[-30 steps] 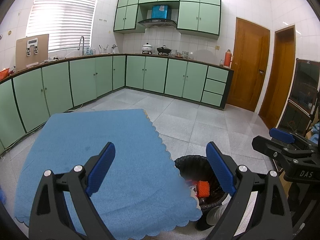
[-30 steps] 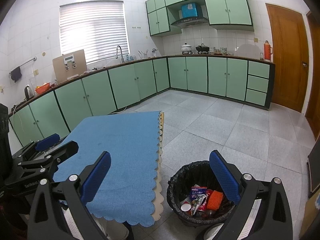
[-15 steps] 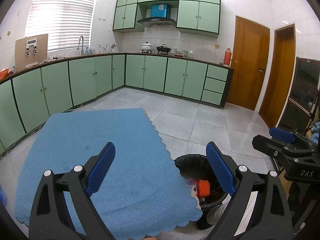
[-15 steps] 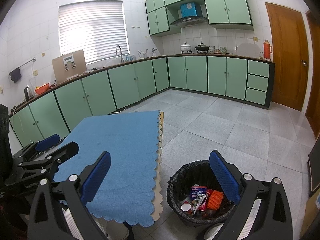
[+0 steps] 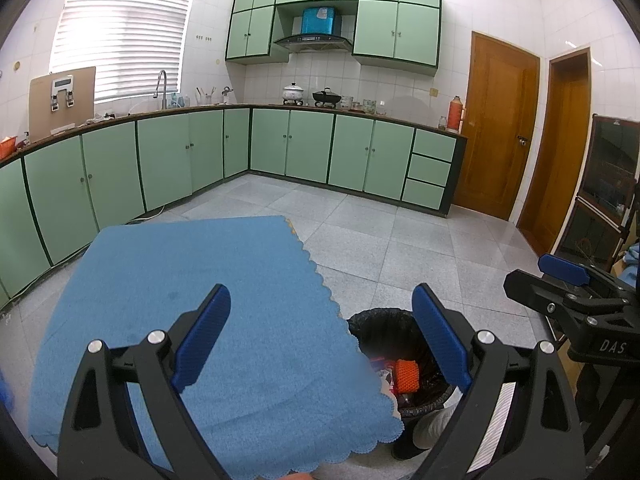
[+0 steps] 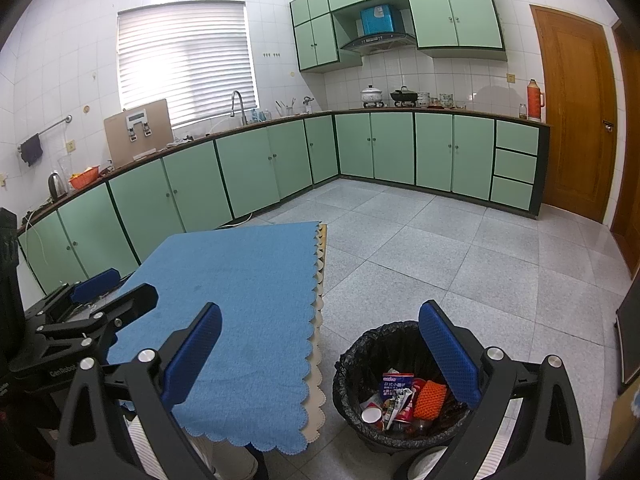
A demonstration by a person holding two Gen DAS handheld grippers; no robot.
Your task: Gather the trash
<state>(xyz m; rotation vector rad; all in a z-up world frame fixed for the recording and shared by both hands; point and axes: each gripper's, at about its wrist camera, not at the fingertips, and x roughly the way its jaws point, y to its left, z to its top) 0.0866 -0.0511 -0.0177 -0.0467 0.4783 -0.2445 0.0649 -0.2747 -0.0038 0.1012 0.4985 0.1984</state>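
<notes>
1. The left hand-held gripper [image 5: 320, 334] is spread wide with nothing between its blue pads; it hangs over the near right part of the worktop [image 5: 192, 280].
2. The right hand-held gripper [image 6: 320, 350] is likewise wide open and empty, held above the gap between the worktop's edge and the trash bin [image 6: 352, 376].
3. Each gripper shows at the edge of the other's view, the two side by side and apart.
4. A blue scalloped cloth [image 6: 248, 296] covers the worktop.
5. The trash bin, lined with a black bag, stands on the tiled floor [image 6: 460, 248] just beside the worktop's right edge.
6. Inside the bin lie an orange netted piece [image 6: 430, 398], a printed wrapper [image 6: 396, 380], a paper cup [image 6: 371, 415] and other scraps.
7. Green cabinets [image 5: 312, 148] line the far walls, and wooden doors [image 5: 500, 124] stand to the right.
</notes>
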